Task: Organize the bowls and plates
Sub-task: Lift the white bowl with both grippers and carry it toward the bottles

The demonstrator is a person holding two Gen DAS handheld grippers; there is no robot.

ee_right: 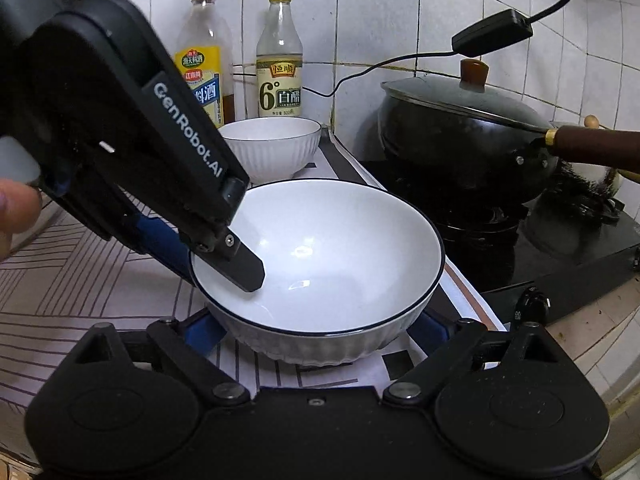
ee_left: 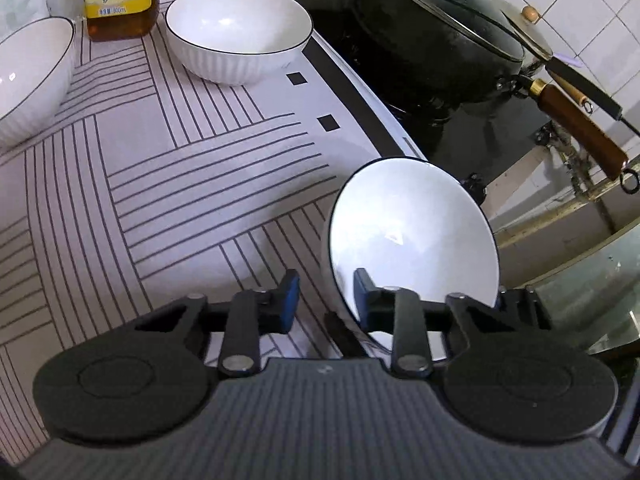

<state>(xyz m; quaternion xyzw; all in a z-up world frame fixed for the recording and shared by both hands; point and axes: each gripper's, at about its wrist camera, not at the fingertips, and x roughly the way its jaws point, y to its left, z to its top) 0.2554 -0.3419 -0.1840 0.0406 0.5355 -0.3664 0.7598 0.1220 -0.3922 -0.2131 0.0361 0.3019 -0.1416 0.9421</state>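
White bowl (ee_right: 320,264) sits on the striped mat (ee_left: 168,184), left gripper (ee_left: 326,298) pinching its rim, one finger inside; right gripper (ee_right: 316,332) spread wide, straddling the bowl's base.

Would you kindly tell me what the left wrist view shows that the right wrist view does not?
Only the left wrist view shows a third white ribbed bowl at the far left edge.

Only the right wrist view shows the right gripper, open around the near bowl, a black wall adapter and a fingertip.

Both show the near white dark-rimmed bowl, the left gripper straddling its rim, the far white ribbed bowl, two labelled bottles and the lidded black wok.
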